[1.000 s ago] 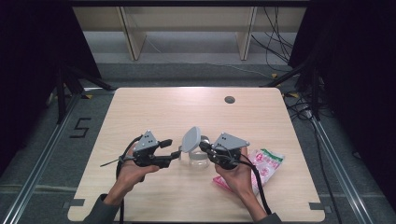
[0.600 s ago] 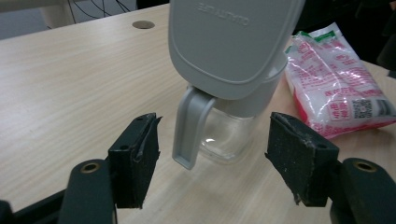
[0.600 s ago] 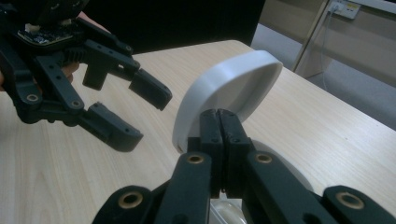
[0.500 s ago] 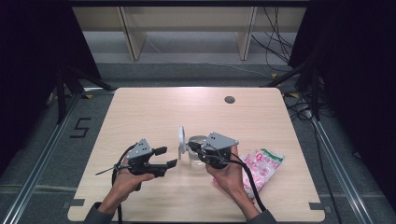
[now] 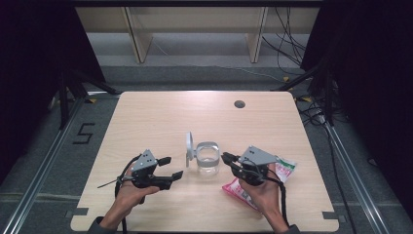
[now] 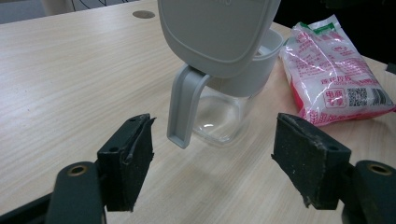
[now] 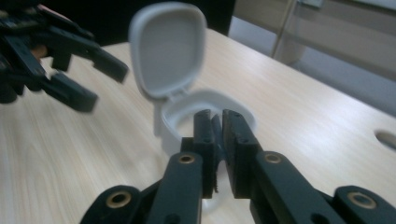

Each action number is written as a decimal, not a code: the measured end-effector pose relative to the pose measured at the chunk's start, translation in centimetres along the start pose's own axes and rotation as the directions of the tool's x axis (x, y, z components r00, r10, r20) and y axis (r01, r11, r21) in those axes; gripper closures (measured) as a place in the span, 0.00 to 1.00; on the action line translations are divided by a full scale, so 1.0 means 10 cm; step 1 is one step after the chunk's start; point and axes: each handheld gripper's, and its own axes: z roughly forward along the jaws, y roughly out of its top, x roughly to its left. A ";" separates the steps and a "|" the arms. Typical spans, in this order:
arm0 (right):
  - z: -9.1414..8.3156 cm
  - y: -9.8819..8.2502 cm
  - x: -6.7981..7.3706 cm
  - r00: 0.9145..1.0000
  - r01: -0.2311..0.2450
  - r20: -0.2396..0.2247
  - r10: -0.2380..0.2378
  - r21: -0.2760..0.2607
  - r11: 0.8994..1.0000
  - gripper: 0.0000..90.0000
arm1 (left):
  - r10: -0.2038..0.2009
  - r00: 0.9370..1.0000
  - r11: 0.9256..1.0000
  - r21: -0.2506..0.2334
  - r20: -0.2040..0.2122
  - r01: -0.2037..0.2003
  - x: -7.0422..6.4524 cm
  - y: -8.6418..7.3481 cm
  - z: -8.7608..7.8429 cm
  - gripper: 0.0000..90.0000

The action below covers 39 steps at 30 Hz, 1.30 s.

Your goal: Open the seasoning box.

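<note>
A clear container (image 5: pixel 208 161) with a grey rim stands on the table, its grey hinged lid (image 5: pixel 189 146) flipped upright on the left side. My left gripper (image 5: pixel 173 166) hovers open just left of it. In the left gripper view its jaws frame the container (image 6: pixel 219 116), its grey handle (image 6: pixel 184 107) and the raised lid (image 6: pixel 219 32), touching nothing. My right gripper (image 5: pixel 225 157) is shut close to the container's right side. In the right gripper view the tips (image 7: pixel 215 121) sit before the grey rim (image 7: pixel 187 105) and open lid (image 7: pixel 168 49), with nothing seen between them.
A pink and white snack bag (image 5: pixel 285 169) lies under my right hand, and is at the right of the container in the left gripper view (image 6: pixel 334 70). A round cable hole (image 5: pixel 239 104) marks the far side of the wooden table (image 5: pixel 146 117). Shelving stands beyond it.
The lid has swung from tilted to fully upright. My right gripper has pulled back to the right, away from the lid. My left gripper has shifted slightly nearer the front edge.
</note>
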 end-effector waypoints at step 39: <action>-1.12 -1.03 -0.51 0.839 -0.408 0.404 0.365 0.022 0.913 0.34 | 0.067 0.998 0.995 0.067 0.010 -0.067 -0.19 -0.25 0.03 0.26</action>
